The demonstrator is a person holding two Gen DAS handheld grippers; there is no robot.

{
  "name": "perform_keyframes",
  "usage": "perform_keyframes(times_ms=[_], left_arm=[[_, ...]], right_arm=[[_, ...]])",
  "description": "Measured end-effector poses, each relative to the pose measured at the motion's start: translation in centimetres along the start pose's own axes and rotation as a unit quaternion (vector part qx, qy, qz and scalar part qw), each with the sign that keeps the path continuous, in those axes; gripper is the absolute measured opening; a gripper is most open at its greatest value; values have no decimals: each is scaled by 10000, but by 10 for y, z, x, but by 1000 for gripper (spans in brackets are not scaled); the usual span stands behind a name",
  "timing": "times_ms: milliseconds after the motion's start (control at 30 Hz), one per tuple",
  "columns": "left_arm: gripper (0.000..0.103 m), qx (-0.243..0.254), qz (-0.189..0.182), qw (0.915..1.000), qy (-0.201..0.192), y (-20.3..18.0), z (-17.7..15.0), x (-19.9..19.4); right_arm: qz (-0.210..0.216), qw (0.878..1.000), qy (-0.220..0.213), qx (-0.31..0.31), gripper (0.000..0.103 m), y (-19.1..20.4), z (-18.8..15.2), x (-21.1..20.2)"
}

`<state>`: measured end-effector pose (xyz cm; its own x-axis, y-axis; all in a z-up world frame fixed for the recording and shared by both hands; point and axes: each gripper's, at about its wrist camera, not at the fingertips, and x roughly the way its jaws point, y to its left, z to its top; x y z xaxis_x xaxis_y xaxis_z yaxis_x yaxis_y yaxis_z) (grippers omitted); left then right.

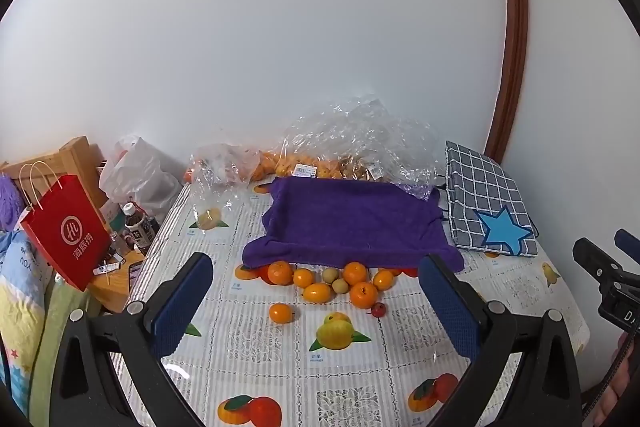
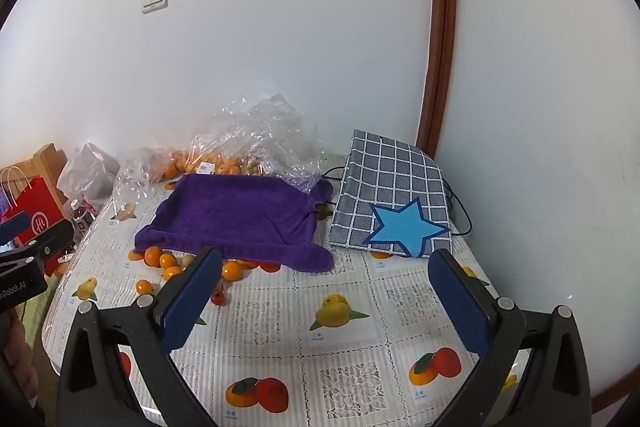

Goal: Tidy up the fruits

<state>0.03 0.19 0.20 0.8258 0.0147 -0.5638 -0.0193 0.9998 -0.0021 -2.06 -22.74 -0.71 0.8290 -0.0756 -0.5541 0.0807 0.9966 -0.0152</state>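
Several small oranges (image 1: pixel 362 294) and pale green fruits (image 1: pixel 330 274) lie in a loose heap on the table at the front edge of a purple cloth (image 1: pixel 352 223). One orange (image 1: pixel 281 313) and a small red fruit (image 1: pixel 378 309) lie apart, nearer me. The heap also shows in the right wrist view (image 2: pixel 168 261) beside the purple cloth (image 2: pixel 236 215). My left gripper (image 1: pixel 316 295) is open and empty, above the table just short of the heap. My right gripper (image 2: pixel 324 291) is open and empty, right of the fruit.
The table has a fruit-print plastic cover (image 1: pixel 332 367). Clear plastic bags of oranges (image 1: pixel 304 159) lie against the wall behind the cloth. A grey checked bag with a blue star (image 1: pixel 488 207) lies right. A red paper bag (image 1: pixel 66 231) and bottles (image 1: pixel 138 227) stand left.
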Motion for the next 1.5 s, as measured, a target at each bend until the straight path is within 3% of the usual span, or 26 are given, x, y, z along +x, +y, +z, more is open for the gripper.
perform_keyframes(times_ms=[1500], left_arm=[[103,-34,140,9998,-118,8,1,-15]], right_arm=[[-5,9999,-164,-41,102,-1,0,-12]])
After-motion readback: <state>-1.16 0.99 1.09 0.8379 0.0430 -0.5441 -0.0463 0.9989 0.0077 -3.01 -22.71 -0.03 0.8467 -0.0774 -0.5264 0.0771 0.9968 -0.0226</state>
